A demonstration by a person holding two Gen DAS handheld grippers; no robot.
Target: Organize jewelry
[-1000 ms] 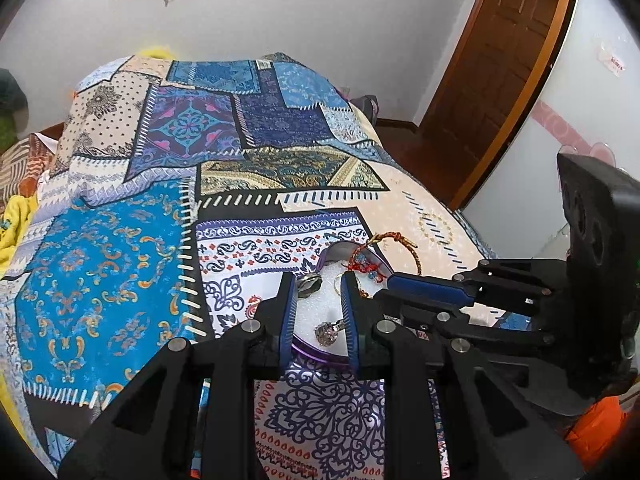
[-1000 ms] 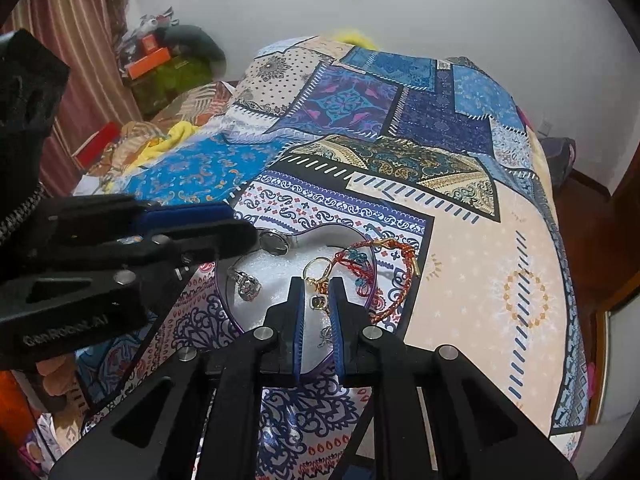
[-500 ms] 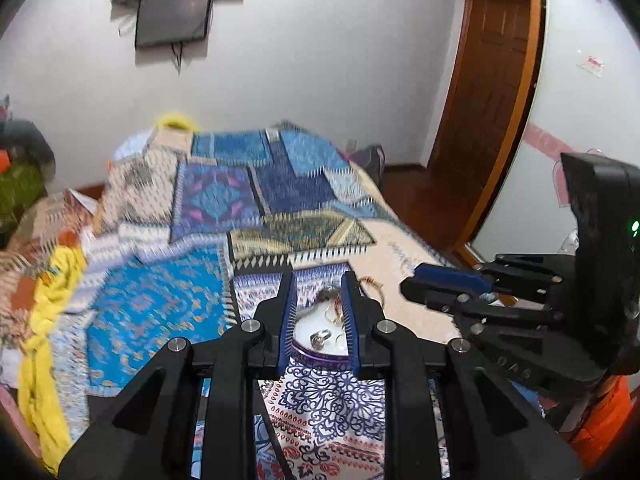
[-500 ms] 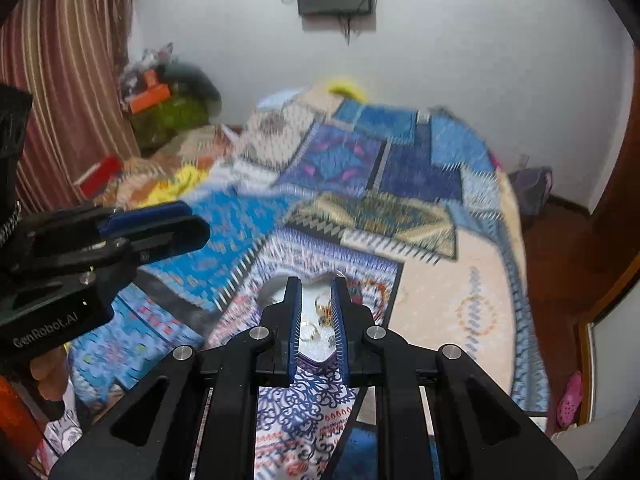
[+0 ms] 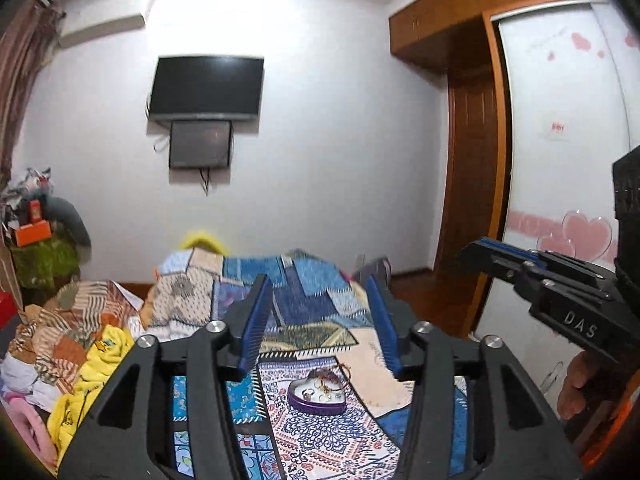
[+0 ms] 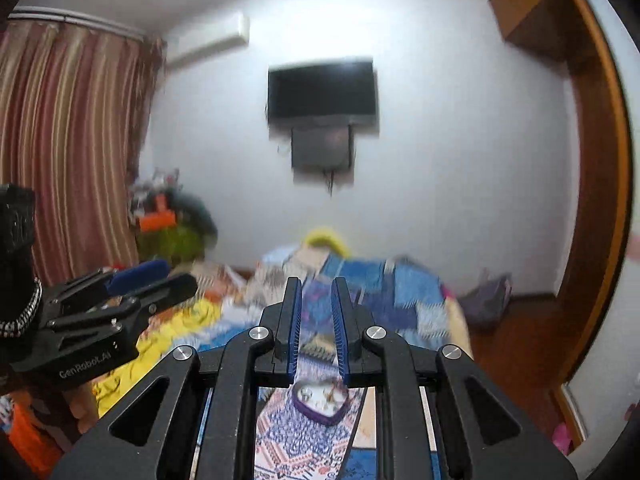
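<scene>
Bedspread (image 5: pixel 192 308), patchwork and covering the whole bed, now fills only the lower part of both wrist views, where a second ago it filled nearly all of each; wall and mounted television (image 5: pixel 206 88) have come into sight. Both grippers have lifted away from the work. Heart-shaped tray (image 5: pixel 317 397), purple-walled, rests on the bedspread well below and ahead of them, with rings and a red-and-gold bracelet (image 5: pixel 336 372) at its far edge (small pieces too fine to count). Left gripper (image 5: pixel 320 320) has its jaws opening, nothing between them. Right gripper (image 6: pixel 314 320) keeps its fingers close together, a narrow gap, nothing visibly held. Judgement: both tools empty and withdrawn suggests placing is finished.
</scene>
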